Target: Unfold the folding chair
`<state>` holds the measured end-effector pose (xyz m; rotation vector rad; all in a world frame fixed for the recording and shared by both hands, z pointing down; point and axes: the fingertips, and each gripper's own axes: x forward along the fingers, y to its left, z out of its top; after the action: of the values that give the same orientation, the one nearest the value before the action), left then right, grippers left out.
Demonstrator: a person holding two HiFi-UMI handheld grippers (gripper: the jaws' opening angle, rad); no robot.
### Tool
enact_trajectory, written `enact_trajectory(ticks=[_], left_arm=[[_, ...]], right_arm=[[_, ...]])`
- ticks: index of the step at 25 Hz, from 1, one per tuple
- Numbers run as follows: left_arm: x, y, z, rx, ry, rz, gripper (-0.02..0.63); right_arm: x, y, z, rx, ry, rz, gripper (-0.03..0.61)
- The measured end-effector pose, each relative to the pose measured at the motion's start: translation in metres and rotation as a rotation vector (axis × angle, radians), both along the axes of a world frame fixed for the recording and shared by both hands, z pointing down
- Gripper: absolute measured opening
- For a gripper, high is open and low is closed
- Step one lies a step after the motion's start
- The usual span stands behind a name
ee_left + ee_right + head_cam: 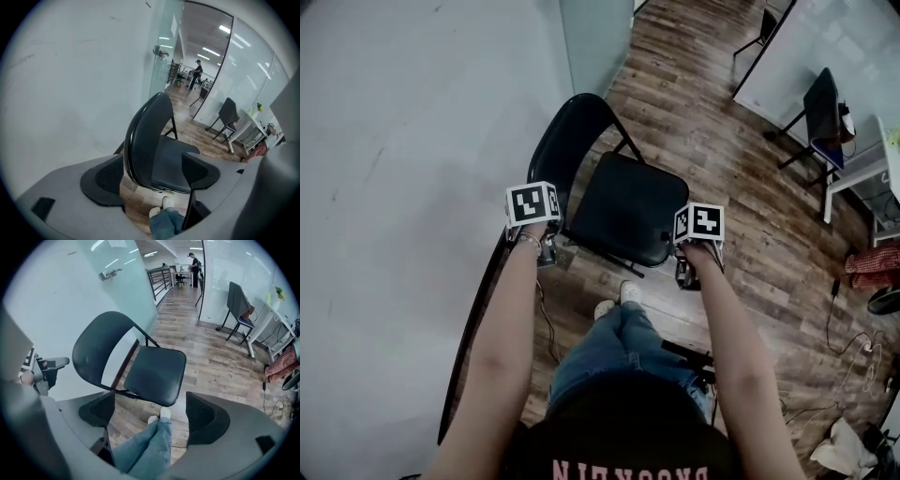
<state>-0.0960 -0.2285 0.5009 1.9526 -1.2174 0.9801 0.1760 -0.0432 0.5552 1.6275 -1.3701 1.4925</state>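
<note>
Folding chair (628,211) unfolded on wood floor (741,234); left gripper (547,253), right gripper (686,276) jaws apart.

Black folding chair (623,206), unfolded, upright

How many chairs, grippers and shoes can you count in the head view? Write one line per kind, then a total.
Chairs: 3 (folding chair, second chair, far chair)
Grippers: 2 (left gripper, right gripper)
Shoes: 2 (lower shoe, upper shoe)
Total: 7
</note>
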Motion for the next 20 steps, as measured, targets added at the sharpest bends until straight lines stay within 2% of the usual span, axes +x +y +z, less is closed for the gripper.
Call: enact_trajectory(ticks=[7,12,14,17,20], left_arm=[[0.009,0.023,-0.045,0.067,0.074,0.077,0.382],[0.012,0.048,-0.092,0.182,0.128,0.114,0.382],[0.016,0.056,-0.111,0.223,0.161,0.15,0.38],[0.027,0.07,-0.14,0.274,0.241,0.21,0.379],[0.033,0.082,-0.174,0.391,0.251,0.233,0.329]], right_arm=[[-0.019,0.017,-0.041,0.063,0.012,-0.03,0.465],[-0.031,0.031,-0.082,0.157,0.019,-0.119,0.462],[-0.029,0.028,-0.111,0.249,0.042,-0.117,0.452],[-0.025,0.022,-0.17,0.473,0.083,-0.09,0.42],[-0.018,0.021,-0.227,0.686,0.134,-0.098,0.361]])
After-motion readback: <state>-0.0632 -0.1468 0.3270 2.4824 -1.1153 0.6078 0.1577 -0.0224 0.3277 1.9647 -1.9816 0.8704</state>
